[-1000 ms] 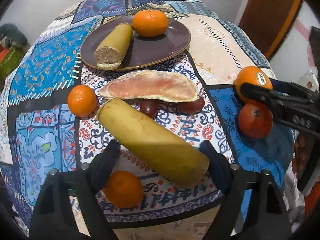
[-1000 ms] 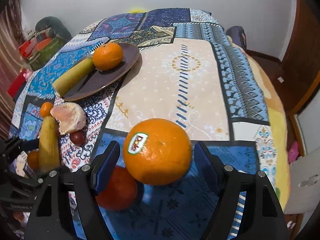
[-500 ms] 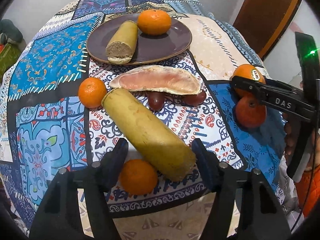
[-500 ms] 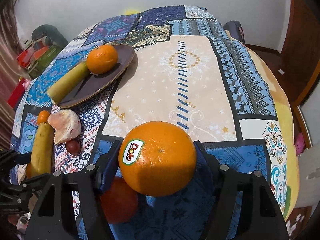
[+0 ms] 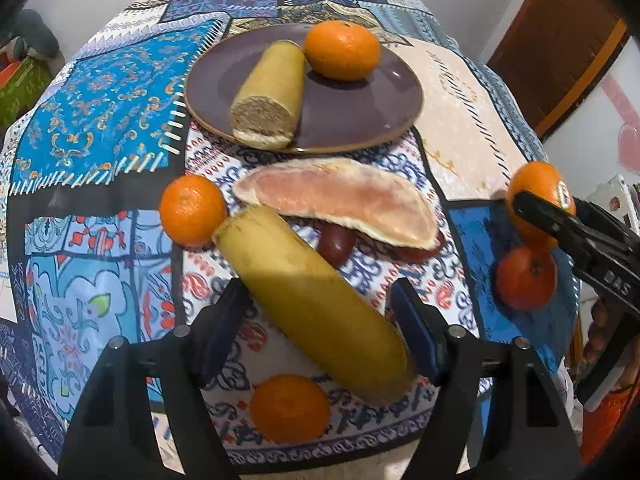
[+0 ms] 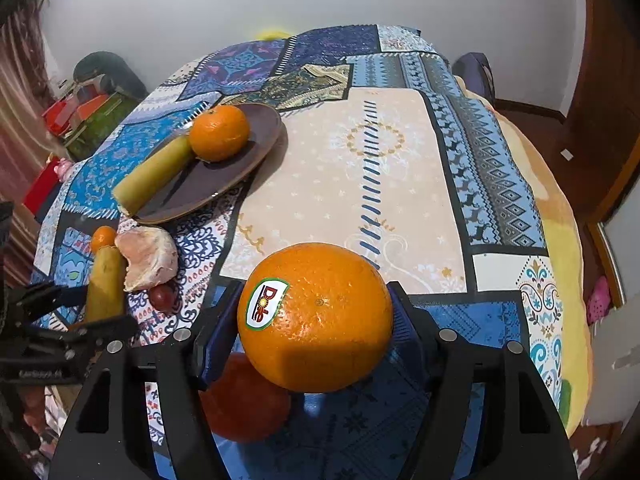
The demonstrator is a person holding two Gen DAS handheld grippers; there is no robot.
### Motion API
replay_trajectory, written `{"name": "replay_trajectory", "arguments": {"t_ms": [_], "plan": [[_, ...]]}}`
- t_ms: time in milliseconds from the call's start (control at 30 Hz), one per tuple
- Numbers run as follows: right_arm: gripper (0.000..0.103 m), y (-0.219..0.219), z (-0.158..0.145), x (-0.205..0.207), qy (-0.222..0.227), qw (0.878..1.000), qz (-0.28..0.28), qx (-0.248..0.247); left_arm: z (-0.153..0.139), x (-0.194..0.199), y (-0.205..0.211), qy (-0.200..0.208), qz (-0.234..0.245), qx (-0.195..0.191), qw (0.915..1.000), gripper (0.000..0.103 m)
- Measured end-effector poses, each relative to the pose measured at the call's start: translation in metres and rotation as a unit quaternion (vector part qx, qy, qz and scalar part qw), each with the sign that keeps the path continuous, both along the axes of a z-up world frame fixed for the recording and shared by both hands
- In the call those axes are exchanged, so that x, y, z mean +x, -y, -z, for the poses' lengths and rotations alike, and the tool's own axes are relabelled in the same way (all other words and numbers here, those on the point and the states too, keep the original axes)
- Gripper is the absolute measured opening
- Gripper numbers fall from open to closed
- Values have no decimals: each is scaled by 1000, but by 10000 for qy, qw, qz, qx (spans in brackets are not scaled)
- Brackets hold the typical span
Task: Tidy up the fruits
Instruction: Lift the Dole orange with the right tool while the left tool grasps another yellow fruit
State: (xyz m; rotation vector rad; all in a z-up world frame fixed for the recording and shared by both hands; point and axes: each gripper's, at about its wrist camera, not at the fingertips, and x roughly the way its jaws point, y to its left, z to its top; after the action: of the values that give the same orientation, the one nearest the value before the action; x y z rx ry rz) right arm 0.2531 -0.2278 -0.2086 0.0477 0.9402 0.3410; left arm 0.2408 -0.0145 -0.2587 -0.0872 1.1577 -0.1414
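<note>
My left gripper [image 5: 320, 312] is shut on a long yellow-green banana piece [image 5: 312, 300] and holds it above the patterned cloth. My right gripper [image 6: 316, 320] is shut on a large stickered orange [image 6: 316, 316], lifted above a darker tangerine [image 6: 244, 400]. A brown plate [image 5: 360, 116] at the back holds a cut banana piece [image 5: 272, 96] and a tangerine [image 5: 342, 50]. A peeled pomelo segment [image 5: 340, 200] lies in front of the plate, with dark grapes [image 5: 336, 240] under its edge. Loose tangerines sit at left [image 5: 192, 210] and near the front edge [image 5: 290, 402].
The patchwork cloth covers a round table [image 6: 360, 168] whose edge falls away just below my grippers. A wooden door [image 5: 560, 40] stands at the right. Boxes and clutter [image 6: 80, 116] lie on the floor at the left.
My left gripper has closed on the banana piece and raised it, moving nearer the plate. My right gripper has lifted the stickered orange higher off the cloth.
</note>
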Motion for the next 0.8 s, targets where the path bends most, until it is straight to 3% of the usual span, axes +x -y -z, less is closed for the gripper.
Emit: {"name": "replay_trajectory", "arguments": {"t_ms": [167, 300, 433, 800], "plan": [[67, -2, -5, -1, 53, 10000, -65, 1, 0, -1, -6, 106, -114, -103, 9998, 67], [67, -3, -10, -2, 108, 9999, -88, -5, -7, -10, -17, 110, -327, -296, 9990, 52], [67, -4, -16, -4, 172, 9998, -108, -13, -19, -22, -21, 273, -310, -162, 9990, 40], [67, -17, -34, -9, 379, 9990, -229, 10, -45, -42, -22, 563, -186, -322, 9977, 37]]}}
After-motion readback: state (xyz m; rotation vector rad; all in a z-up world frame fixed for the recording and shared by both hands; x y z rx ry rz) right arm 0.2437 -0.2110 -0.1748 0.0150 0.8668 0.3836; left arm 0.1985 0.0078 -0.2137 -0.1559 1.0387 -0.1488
